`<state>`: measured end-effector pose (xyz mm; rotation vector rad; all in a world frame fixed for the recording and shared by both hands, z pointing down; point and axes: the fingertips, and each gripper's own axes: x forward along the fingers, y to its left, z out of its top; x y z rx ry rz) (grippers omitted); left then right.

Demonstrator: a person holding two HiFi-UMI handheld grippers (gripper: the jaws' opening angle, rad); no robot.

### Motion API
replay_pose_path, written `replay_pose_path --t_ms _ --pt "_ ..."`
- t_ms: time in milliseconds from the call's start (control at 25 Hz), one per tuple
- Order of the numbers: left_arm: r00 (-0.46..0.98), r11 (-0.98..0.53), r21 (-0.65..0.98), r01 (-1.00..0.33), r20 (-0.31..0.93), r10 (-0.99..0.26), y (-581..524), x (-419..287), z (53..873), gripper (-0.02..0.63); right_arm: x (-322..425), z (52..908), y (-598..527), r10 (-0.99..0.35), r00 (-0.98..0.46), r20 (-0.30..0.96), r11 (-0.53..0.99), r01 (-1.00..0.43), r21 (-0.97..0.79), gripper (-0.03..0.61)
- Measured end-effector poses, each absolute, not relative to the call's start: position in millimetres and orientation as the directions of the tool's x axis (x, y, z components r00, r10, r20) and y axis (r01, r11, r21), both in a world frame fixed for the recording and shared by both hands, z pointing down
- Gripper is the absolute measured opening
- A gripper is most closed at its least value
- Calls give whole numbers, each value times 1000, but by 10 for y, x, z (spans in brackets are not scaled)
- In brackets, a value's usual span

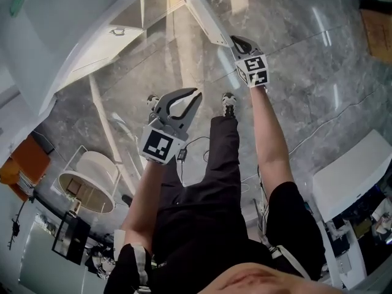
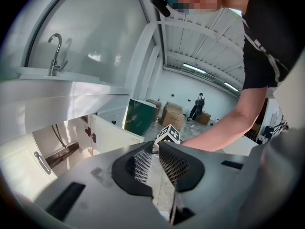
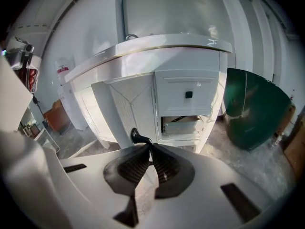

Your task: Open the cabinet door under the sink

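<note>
Found cabinet door (image 3: 125, 109) under the sink (image 3: 157, 46) already swung part-way out from the cabinet, handle edge nearest the gripper. Saw dark handle (image 3: 137, 136) on that edge pinched at its end by the right gripper (image 3: 150, 148), jaws pressed tight on it. Judged main risk as slip: only the jaw tips on a thin curved handle, so a pull off the hinge arc could pop it loose and let the door drift back. Judged second risk as door edge meeting the person's shoe (image 1: 228, 104), near the likely swing path on the floor (image 1: 306, 72). Noted right forearm stretched straight out and down to the door, wrist in line with it. Noted left gripper (image 1: 181, 103) held back over the legs, well apart from the door, jaws slightly parted with nothing between, forearm bent in close to the body.
</note>
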<state>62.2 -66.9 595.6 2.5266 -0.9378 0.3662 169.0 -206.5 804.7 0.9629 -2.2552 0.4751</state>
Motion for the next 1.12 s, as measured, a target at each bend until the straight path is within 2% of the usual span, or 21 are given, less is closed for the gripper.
replay_pose_path --t_ms 200,400,520,600,960,1120 --pt "723 -669 288 -685 376 -579 -788 625 5937 46 1768 8027 -2114 -493 -537 684 681 -728 -81 81" --pt "705 -645 298 -704 404 -583 -821 599 5963 46 1903 8013 -2054 -520 -518 679 631 -769 -103 103" --pt "706 -660 277 -698 418 -571 -845 629 5947 46 2137 7888 -1916 -541 -495 680 597 -796 -104 98" --pt "704 -666 259 -700 410 -580 -863 586 5891 46 2214 7749 -1713 -526 -513 679 596 -791 -137 71" --pt "680 -688 163 -707 422 -599 -645 300 5247 46 1915 6505 -532 -429 -636 641 672 -699 -244 59" --pt "672 -667 181 -722 413 -615 -478 180 4875 46 1657 5838 -100 -391 -682 618 710 -651 -269 60"
